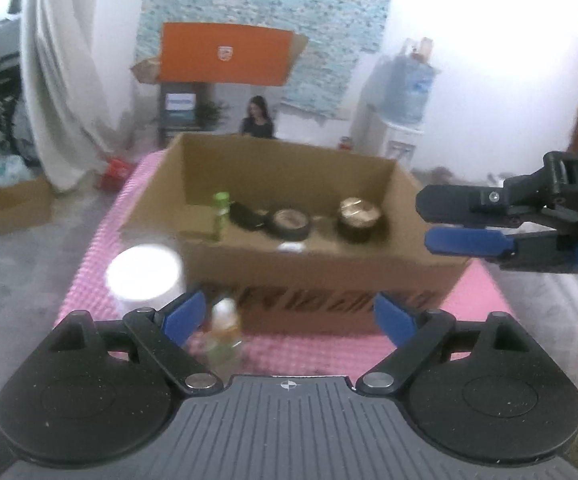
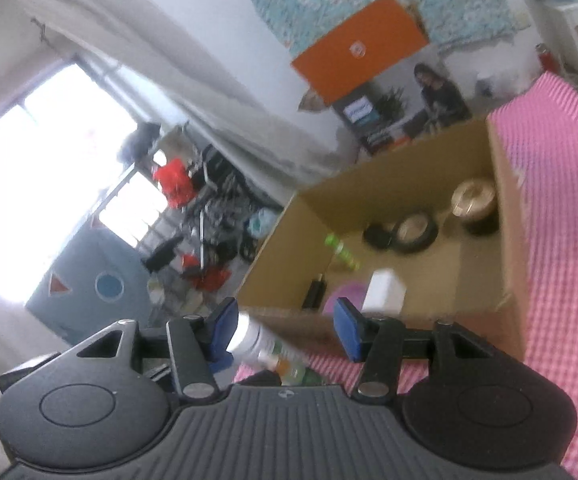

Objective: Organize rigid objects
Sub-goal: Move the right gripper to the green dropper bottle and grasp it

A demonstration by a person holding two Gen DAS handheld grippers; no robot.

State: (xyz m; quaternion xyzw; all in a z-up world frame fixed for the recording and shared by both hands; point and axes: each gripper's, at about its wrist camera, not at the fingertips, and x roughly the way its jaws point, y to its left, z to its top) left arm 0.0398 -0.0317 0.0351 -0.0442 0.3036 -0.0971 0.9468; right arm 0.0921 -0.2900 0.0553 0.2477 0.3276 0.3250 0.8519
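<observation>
Pink, dimpled matting covers the desk (image 1: 321,356), and an open corrugated cardboard box (image 1: 309,276) stands on it at frame centre. Inside lie a green bottle (image 1: 221,216), a black-rimmed round tin (image 1: 291,222) and a gold-topped dark jar (image 1: 361,216), all hard and smooth. Left tongs (image 1: 289,316) are spread wide and empty; a small clear bottle with a white cap (image 1: 225,328) stands low between them, blurred, and a white-lidded tub (image 1: 143,276) sits just beside at lower left. Right tongs (image 2: 285,328), part spread, grip nothing; a white cylindrical bottle (image 2: 257,340) lies against the left pad, apparently unclamped. Judgement: collection of the next loose item is in hand. Recommended: centre the tongs on the bottle body, below the cap, and close squarely, since slick round plastic rolls easily.
</observation>
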